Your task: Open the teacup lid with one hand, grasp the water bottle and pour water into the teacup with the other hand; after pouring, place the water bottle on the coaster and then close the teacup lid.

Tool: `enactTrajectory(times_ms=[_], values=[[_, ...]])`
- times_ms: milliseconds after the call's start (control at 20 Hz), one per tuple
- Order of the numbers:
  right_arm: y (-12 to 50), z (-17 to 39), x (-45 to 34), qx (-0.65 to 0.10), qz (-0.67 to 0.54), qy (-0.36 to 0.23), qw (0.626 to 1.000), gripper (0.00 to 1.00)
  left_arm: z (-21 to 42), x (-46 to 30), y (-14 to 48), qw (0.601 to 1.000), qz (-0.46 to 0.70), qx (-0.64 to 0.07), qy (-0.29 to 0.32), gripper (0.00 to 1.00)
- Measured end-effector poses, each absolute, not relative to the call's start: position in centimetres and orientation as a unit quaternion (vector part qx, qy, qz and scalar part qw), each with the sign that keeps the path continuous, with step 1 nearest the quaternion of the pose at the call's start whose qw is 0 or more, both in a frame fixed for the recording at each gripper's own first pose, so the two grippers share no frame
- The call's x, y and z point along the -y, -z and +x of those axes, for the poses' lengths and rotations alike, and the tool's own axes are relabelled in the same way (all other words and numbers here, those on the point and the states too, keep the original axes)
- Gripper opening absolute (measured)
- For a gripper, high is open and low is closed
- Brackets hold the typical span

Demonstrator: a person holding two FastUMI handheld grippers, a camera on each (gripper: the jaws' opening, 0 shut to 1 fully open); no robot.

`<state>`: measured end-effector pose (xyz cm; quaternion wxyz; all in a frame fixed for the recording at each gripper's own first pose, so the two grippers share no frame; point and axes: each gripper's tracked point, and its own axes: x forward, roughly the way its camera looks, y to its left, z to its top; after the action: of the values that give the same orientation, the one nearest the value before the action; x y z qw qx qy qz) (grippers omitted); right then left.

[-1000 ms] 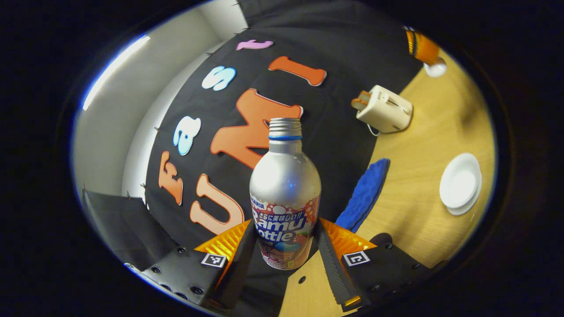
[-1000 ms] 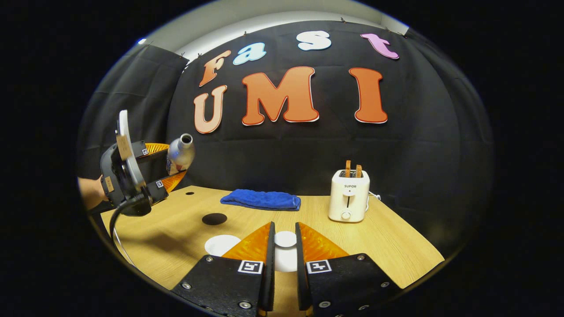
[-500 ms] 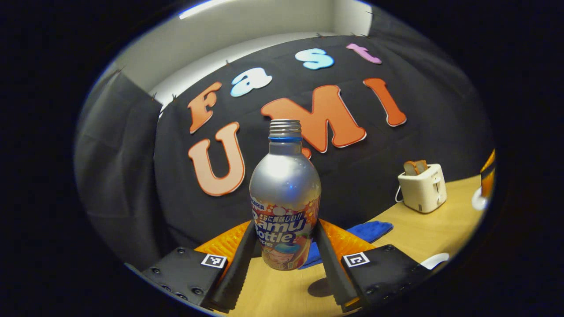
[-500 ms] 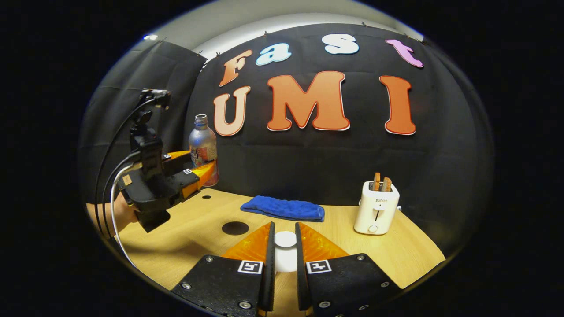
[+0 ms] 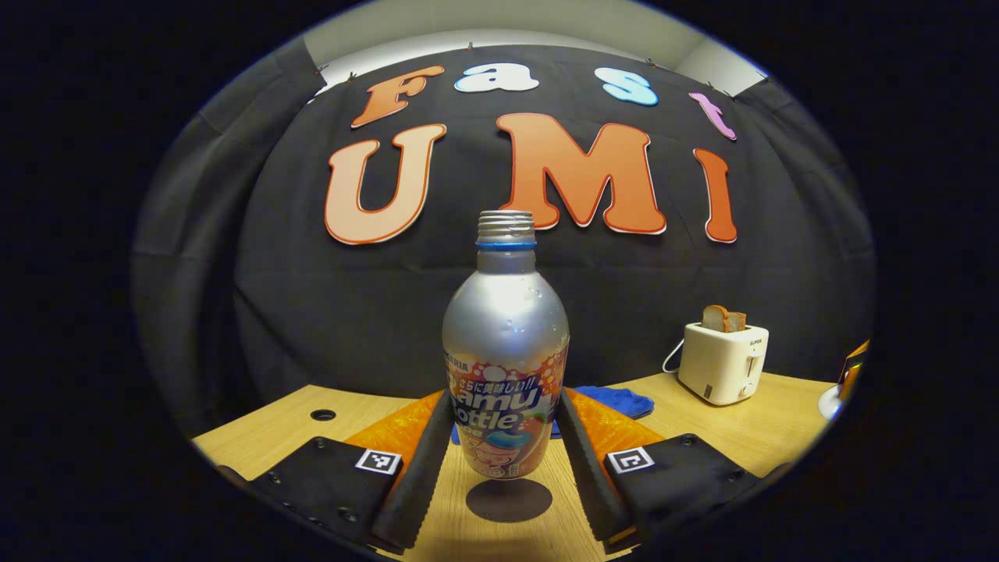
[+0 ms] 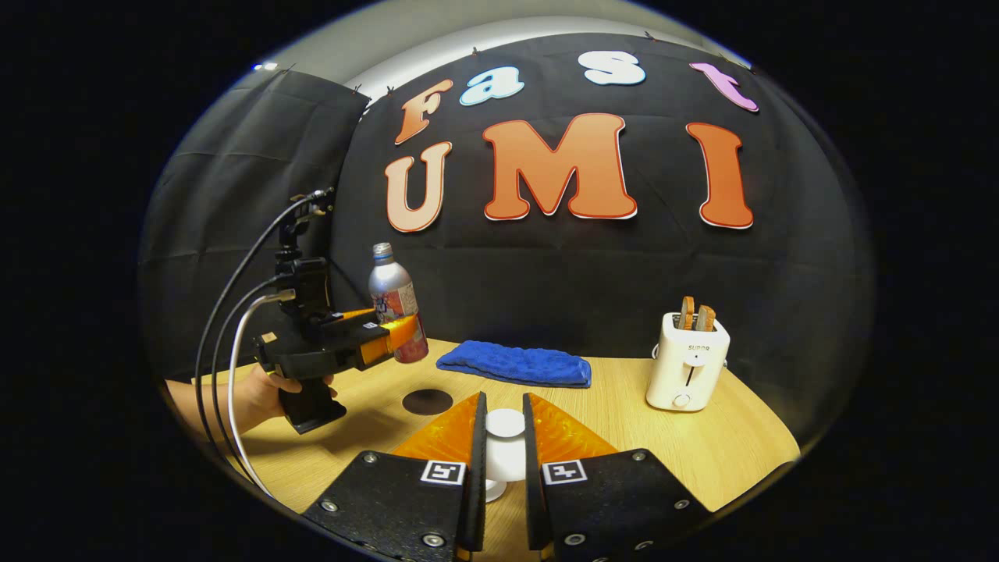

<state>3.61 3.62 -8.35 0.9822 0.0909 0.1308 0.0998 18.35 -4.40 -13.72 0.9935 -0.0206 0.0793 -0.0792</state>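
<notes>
A silver water bottle [image 5: 506, 343] with an open threaded neck stands upright between the fingers of my left gripper [image 5: 506, 406], which is shut on its labelled lower half. A round dark coaster [image 5: 509, 499] lies on the wooden table just below the bottle's base. In the right gripper view the same bottle [image 6: 392, 297] hangs a little above the table in the left gripper [image 6: 406, 334], held by a hand, with the coaster [image 6: 427, 401] just in front of it. My right gripper [image 6: 503, 414] is shut on the knob of the white teacup lid [image 6: 505, 425], held off the table.
A blue folded cloth [image 6: 515, 364] lies at the back of the table [image 6: 702, 445] near the wall. A white toaster [image 6: 687, 363] with bread slices stands at the right. The left gripper's cables [image 6: 234, 312] hang at the left. A small hole [image 5: 322, 414] marks the table's left part.
The bottle swung from a tilt back to upright and came down over the coaster. The right gripper kept the lid and hardly moved.
</notes>
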Motion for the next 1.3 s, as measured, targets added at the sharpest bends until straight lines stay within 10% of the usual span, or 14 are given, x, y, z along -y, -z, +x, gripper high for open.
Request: enactTrajectory(times_ms=[800, 1300], values=[[11.9, 3.9, -6.2, -0.163, 0.102, -0.123, 0.974, 0.22, 19.2, 5.6, 24.0, 0.971, -0.073, -0.205, 0.097, 0.77], [13.9, 4.9, -8.9, -0.18, 0.104, -0.142, 0.968, 0.22, 17.3, 5.9, 23.8, 0.97, -0.041, -0.207, 0.117, 1.0]])
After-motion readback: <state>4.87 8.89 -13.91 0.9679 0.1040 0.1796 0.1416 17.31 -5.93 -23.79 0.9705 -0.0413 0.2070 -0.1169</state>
